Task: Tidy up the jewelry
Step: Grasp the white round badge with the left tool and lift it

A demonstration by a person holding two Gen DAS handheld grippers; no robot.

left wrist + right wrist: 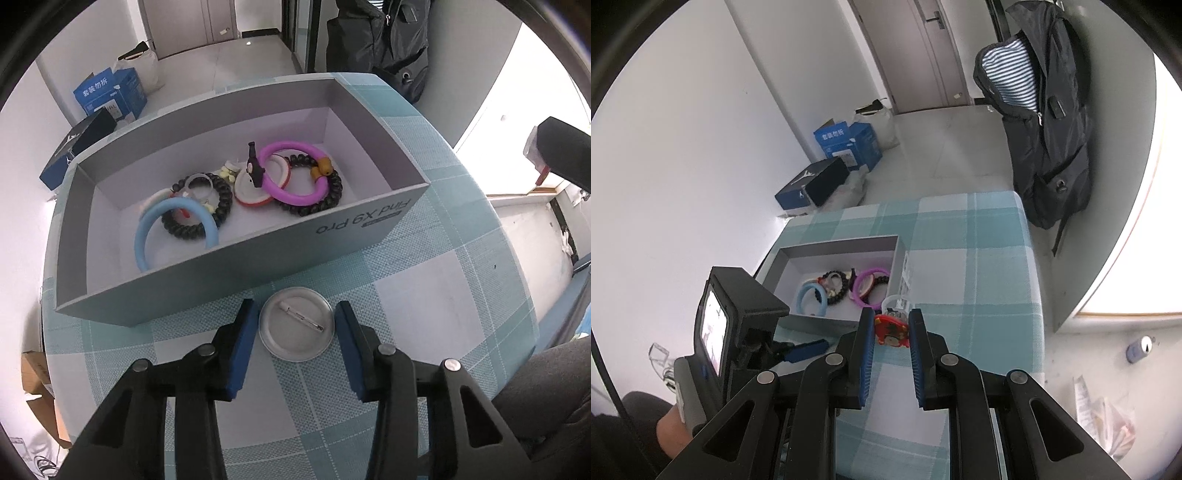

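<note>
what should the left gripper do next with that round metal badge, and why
Probably close the left gripper on the pin badge. The badge lies pin side up on the tablecloth, between the open blue fingers and just outside the gray box holding the other bracelets.

I read "Find X9 Pro", upside down to me, on the near outer wall of the grey box (365, 225), white Chinese characters, too blurred to read, on the blue carton (836, 138) on the floor, and a white jumping-figure logo on the dark shoebox (812, 184)
</note>
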